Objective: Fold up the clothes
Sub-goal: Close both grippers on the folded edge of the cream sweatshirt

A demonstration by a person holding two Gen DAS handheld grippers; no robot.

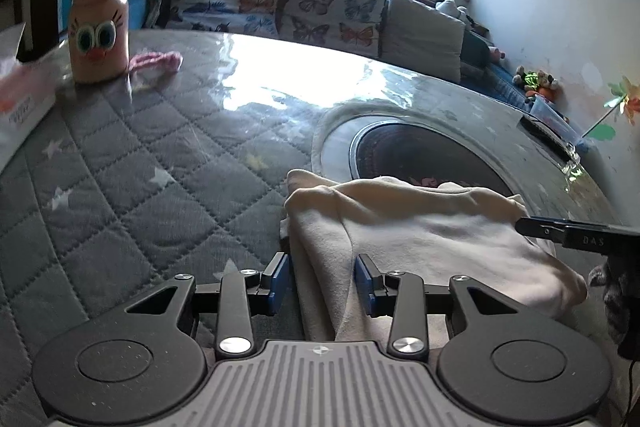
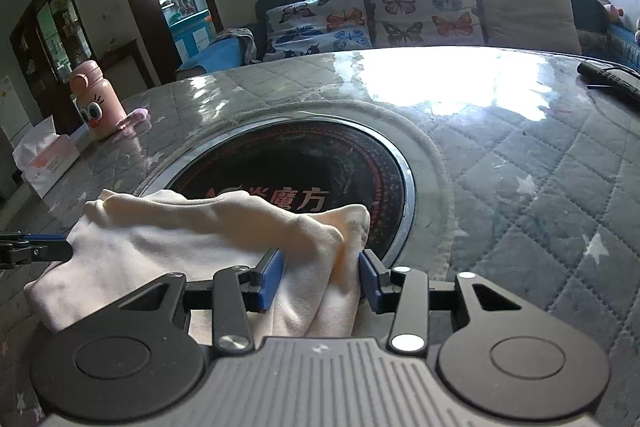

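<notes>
Right wrist view shows the cream garment [image 2: 192,239] bunched by the dark round inset [image 2: 304,187], both the right gripper [image 2: 322,277] and left gripper [image 1: 322,281] half-open astride loose folds, which may slip free.

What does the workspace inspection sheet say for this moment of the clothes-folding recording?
Surface: quilted grey table cover with stars under a glossy sheet; round dark inset in the middle.
Job's things: cream garment, bunched at the inset's near edge.
Clutter: pink bottle, tissue box, pink cloth scrap, dark remote-like bar.
Grippers: left tongs open astride the garment's left part; right tongs open astride its right part.
Cables: thin black lead at the left view's right edge.
Surroundings: sofa with butterfly cushions, window, toys.
</notes>
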